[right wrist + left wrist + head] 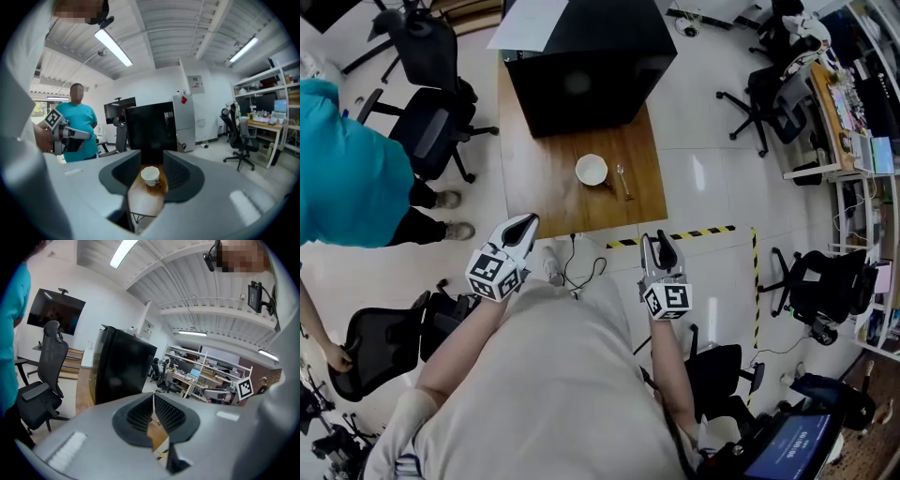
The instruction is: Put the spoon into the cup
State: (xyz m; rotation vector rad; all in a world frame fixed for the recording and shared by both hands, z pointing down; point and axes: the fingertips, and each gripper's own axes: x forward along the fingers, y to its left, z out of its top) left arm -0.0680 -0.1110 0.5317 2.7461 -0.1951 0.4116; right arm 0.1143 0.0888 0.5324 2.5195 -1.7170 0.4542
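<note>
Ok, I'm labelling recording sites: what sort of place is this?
Probably an office-style lab or workshop: black wheeled office chairs stand near a brown wooden table, cluttered desks with screens line the right side, and yellow-and-black striped tape marks the pale floor.

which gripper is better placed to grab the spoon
Right, probably. The spoon lies right of the cup on the table, on the side of the right gripper, whose jaws stand apart. The left gripper has its jaws together and sits across the cup from the spoon.
</note>
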